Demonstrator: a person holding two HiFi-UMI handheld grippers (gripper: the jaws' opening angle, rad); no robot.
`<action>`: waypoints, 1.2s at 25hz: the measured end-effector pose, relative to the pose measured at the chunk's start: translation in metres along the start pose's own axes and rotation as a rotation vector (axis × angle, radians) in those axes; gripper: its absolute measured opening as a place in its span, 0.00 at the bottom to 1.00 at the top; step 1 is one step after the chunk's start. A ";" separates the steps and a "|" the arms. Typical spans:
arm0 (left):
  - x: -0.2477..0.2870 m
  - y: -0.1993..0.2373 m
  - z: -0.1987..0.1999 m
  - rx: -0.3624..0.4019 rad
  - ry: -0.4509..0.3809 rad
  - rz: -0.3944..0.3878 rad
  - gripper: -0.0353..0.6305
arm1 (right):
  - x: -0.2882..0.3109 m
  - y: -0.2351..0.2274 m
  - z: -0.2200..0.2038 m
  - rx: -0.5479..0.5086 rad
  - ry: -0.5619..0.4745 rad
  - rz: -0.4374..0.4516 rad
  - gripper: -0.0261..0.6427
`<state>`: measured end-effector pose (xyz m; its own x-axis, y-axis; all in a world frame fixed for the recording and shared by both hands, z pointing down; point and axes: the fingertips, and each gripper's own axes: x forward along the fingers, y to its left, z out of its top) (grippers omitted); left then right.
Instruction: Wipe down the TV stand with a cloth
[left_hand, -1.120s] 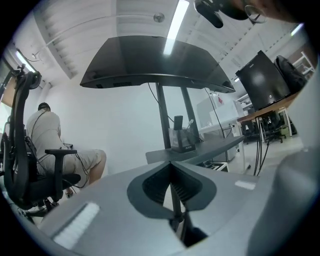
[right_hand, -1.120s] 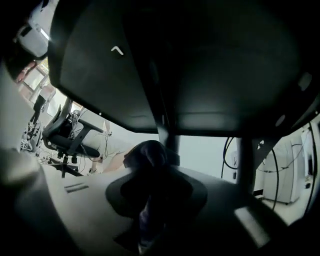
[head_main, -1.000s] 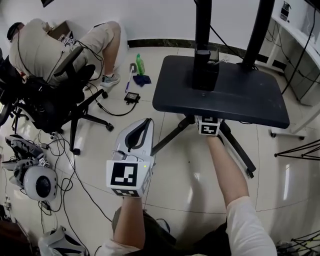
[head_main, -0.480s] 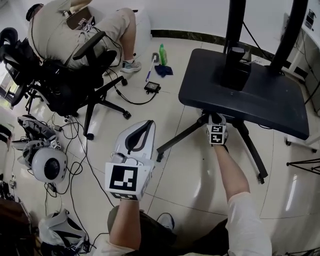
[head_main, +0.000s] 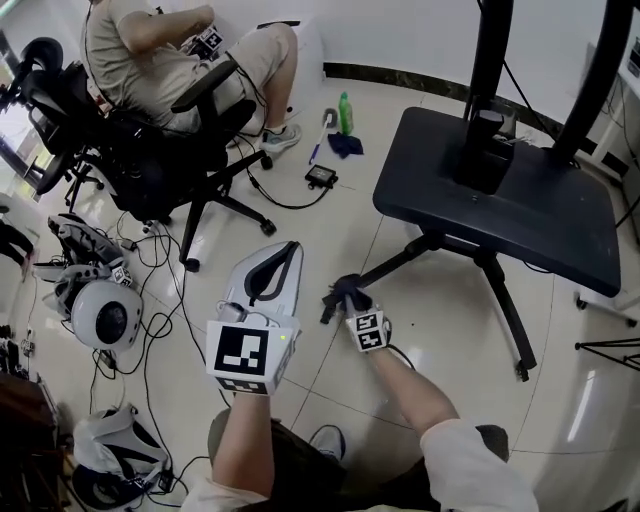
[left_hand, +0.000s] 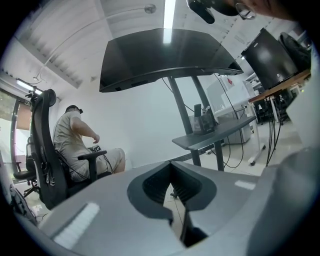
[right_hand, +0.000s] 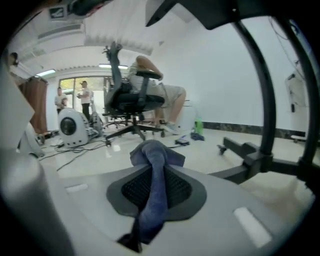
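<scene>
The blue cloth (right_hand: 151, 185) is clenched between the fingers of the right gripper (head_main: 346, 296); the TV stand (head_main: 500, 205) lies ahead and right of these fingers, its dark base long across them, one leg ending just beside the cloth; the left gripper (head_main: 280, 262), fingers closed on nothing, is farther left; a second ago the right fingers were at the base edge, now at the leg's end.
</scene>
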<state>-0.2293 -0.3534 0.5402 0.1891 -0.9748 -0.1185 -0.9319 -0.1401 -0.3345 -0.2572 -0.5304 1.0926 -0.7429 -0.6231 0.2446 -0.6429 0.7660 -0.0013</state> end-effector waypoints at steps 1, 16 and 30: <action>-0.002 -0.003 0.001 -0.005 0.014 0.002 0.21 | 0.002 0.044 -0.001 -0.018 -0.009 0.059 0.12; 0.012 -0.036 0.039 -0.086 -0.044 -0.048 0.21 | -0.332 0.000 0.400 -0.027 -0.568 -0.248 0.12; 0.049 -0.238 0.110 -0.208 -0.094 -0.397 0.21 | -0.571 -0.078 0.444 -0.168 -0.690 -0.645 0.13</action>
<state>0.0357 -0.3484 0.5112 0.5628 -0.8197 -0.1066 -0.8219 -0.5413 -0.1775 0.1345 -0.3045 0.5223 -0.2363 -0.8474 -0.4755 -0.9711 0.2225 0.0861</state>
